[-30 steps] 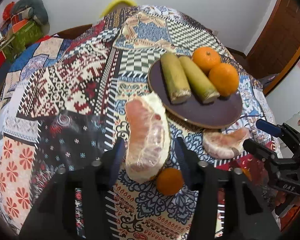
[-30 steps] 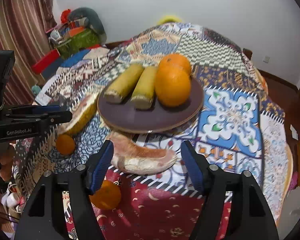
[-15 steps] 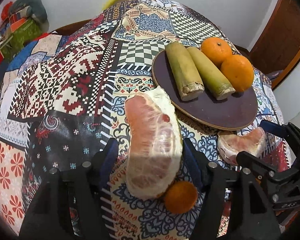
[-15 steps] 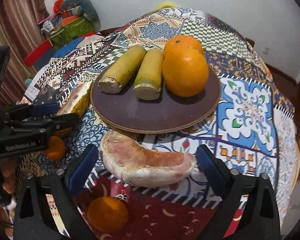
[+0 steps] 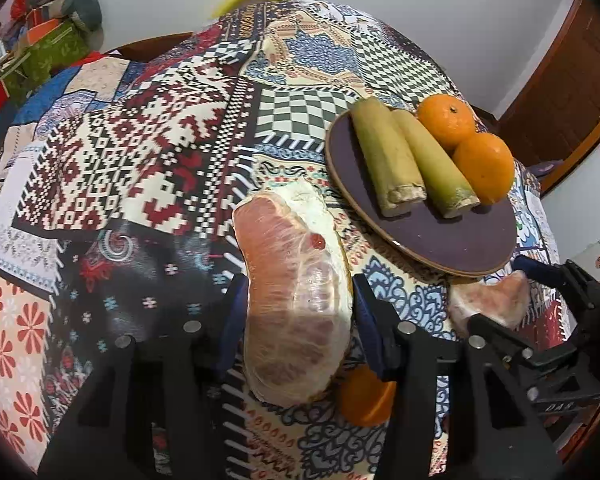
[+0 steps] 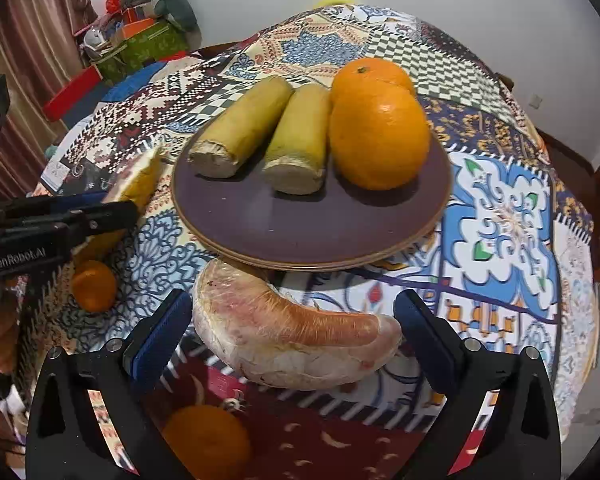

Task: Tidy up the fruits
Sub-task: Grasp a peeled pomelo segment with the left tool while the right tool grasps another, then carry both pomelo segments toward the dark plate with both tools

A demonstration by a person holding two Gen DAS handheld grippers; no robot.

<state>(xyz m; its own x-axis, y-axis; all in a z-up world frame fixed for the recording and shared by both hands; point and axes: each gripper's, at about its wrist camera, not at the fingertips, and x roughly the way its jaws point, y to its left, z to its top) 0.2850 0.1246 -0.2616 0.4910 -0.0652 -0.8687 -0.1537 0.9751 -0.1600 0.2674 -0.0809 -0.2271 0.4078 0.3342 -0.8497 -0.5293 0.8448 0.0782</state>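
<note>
A large peeled pomelo wedge (image 5: 288,264) lies on the patterned cloth, left of the dark plate (image 5: 460,240). My left gripper (image 5: 296,320) straddles it; its jaws are closing and both blue pads touch the wedge's sides. A second, curved pomelo segment (image 6: 260,320) lies in front of the plate (image 6: 300,224). My right gripper (image 6: 292,332) stands open wide around it, pads just clear of both ends. Two cut cane pieces (image 6: 240,132) and two oranges (image 6: 380,136) sit on the plate.
Small tangerines lie on the cloth: one (image 5: 366,400) behind my left gripper's right finger, one (image 6: 208,440) under my right gripper, one (image 6: 94,286) to the left. Boxes and clutter (image 6: 140,36) stand beyond the table's far left edge. A wooden door (image 5: 560,92) is at the right.
Both grippers came down closer to their pomelo pieces. The right jaws spread wider around the curved segment. The left jaws widened, then narrowed onto the wedge.
</note>
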